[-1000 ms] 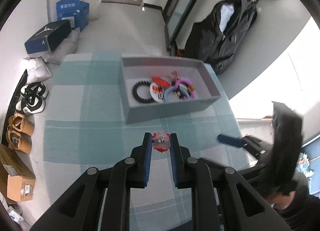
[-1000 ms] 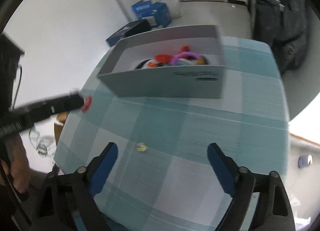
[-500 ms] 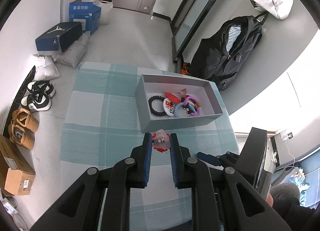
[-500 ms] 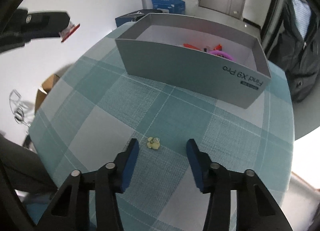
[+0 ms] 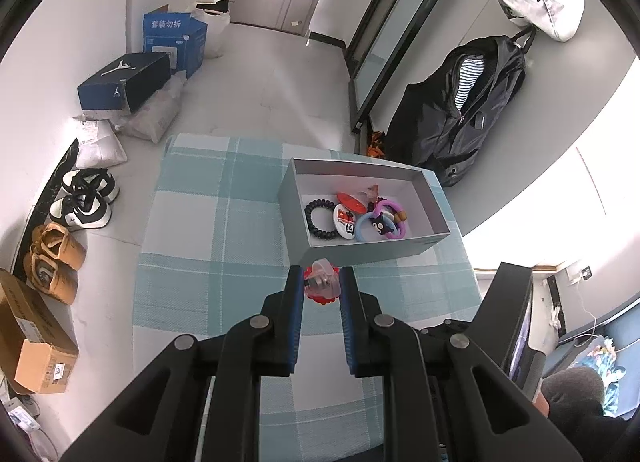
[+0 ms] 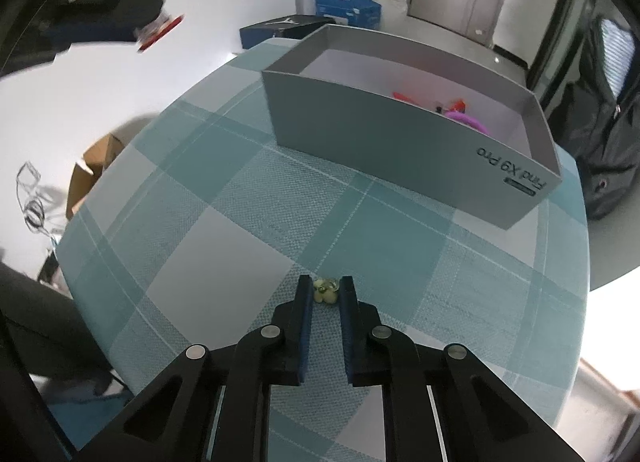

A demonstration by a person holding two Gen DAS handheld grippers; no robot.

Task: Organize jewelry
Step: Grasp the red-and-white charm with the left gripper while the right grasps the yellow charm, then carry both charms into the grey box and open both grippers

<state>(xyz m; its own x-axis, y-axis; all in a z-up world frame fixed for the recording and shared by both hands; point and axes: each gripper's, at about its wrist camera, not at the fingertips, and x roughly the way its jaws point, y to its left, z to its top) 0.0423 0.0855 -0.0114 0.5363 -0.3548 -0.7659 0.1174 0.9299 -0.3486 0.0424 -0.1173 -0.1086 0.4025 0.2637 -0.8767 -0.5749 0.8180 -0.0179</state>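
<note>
The left gripper [image 5: 320, 286] hangs high above the checked worktop [image 5: 208, 229], fingers clamped on one red-and-clear trinket [image 5: 320, 286]; the right gripper [image 6: 325, 294] pinches one small yellow charm [image 6: 327, 290] on the cloth, near the one grey box [image 6: 400, 149]

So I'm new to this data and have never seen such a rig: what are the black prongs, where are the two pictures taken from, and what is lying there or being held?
There is no robot here. A person holds a two-finger clamp in each hand, and a wide-angle camera on each clamp looks along its fingers.

The left camera looks down from high up. The left gripper is shut on a red and clear trinket, lifted above the checked tablecloth. The grey box behind holds a black bead bracelet, a round badge and coloured rings.

The right camera sits low over the cloth. The right gripper has closed around a small yellowish bead charm lying on the cloth, not lifted.
</note>
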